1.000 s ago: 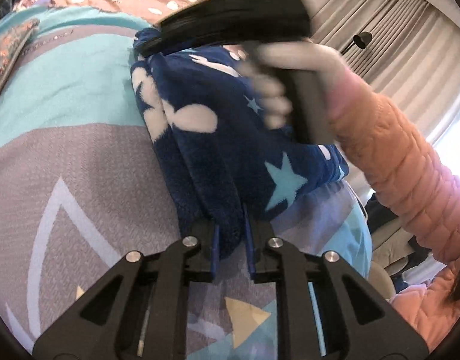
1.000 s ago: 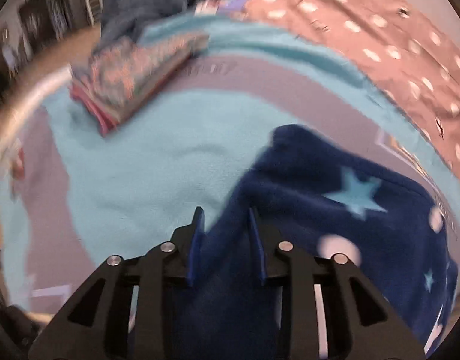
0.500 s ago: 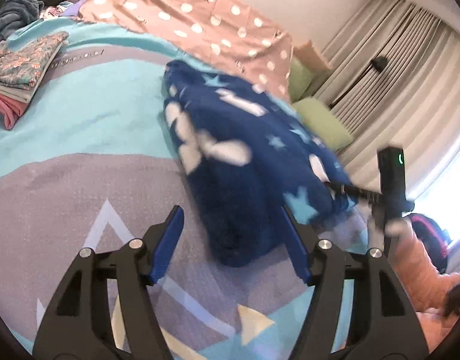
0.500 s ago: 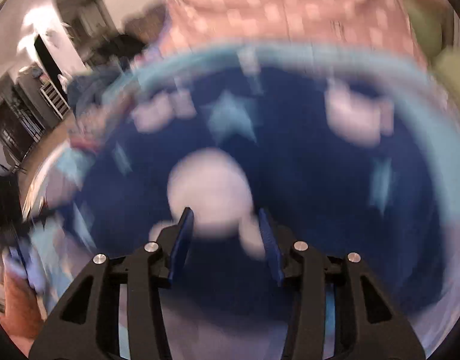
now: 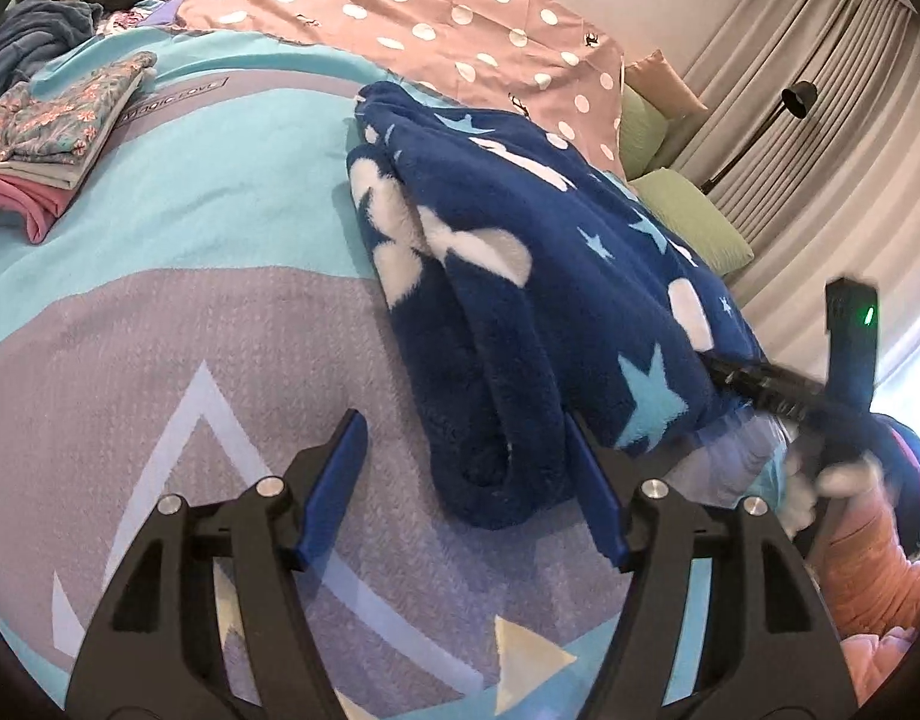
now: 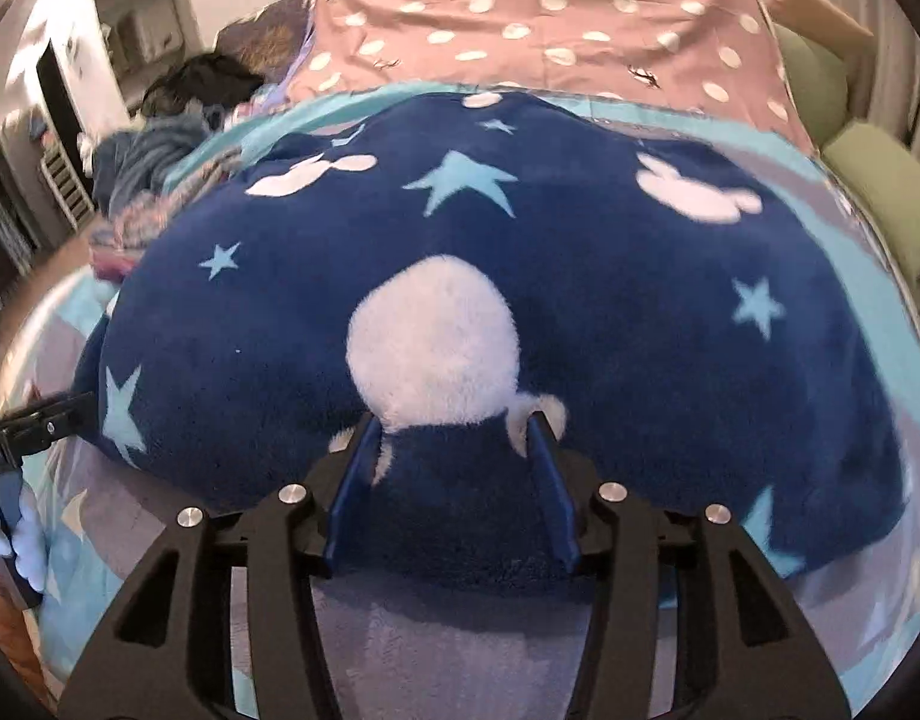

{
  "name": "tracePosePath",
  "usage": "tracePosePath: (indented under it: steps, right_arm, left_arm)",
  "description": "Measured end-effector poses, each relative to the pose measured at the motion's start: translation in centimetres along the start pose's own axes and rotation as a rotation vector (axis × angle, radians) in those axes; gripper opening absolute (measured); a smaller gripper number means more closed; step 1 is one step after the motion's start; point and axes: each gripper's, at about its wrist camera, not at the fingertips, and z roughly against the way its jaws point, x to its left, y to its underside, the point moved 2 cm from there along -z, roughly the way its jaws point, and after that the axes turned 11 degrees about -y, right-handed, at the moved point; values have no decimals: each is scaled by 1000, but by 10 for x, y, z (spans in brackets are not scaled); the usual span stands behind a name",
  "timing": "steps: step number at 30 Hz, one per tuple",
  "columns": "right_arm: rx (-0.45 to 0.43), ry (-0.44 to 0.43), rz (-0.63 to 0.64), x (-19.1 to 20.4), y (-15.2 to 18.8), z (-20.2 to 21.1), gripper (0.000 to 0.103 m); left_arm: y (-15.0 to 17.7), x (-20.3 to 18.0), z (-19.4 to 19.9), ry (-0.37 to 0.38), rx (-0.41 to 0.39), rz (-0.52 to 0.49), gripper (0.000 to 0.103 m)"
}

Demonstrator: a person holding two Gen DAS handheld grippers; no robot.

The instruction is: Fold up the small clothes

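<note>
A folded navy fleece garment point(image 5: 520, 276) with white shapes and light blue stars lies on the bed. It fills the right wrist view point(image 6: 460, 276). My left gripper point(image 5: 466, 456) is open, its fingers on either side of the garment's near folded end. My right gripper point(image 6: 454, 462) is open, its fingers pressed into the garment's near edge without pinching it. The right gripper also shows at the garment's right side in the left wrist view point(image 5: 778, 390).
The bed cover point(image 5: 160, 330) is turquoise and grey. A stack of folded clothes point(image 5: 46, 132) sits at the far left. A pink dotted sheet point(image 5: 430, 18) and green pillows point(image 5: 688, 216) lie behind. Curtains point(image 5: 820, 90) and a floor lamp stand right.
Both grippers have let go of the navy garment and opened. The left drew back from its folded end. The right swung round to the garment's right side.
</note>
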Motion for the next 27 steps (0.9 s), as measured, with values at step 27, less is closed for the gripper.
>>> tracePosePath:
  steps: [27]
  right_arm:
    - [-90,18,414,71,-19,-12,64]
  left_arm:
    - [0,3,-2,46,-36,35,74]
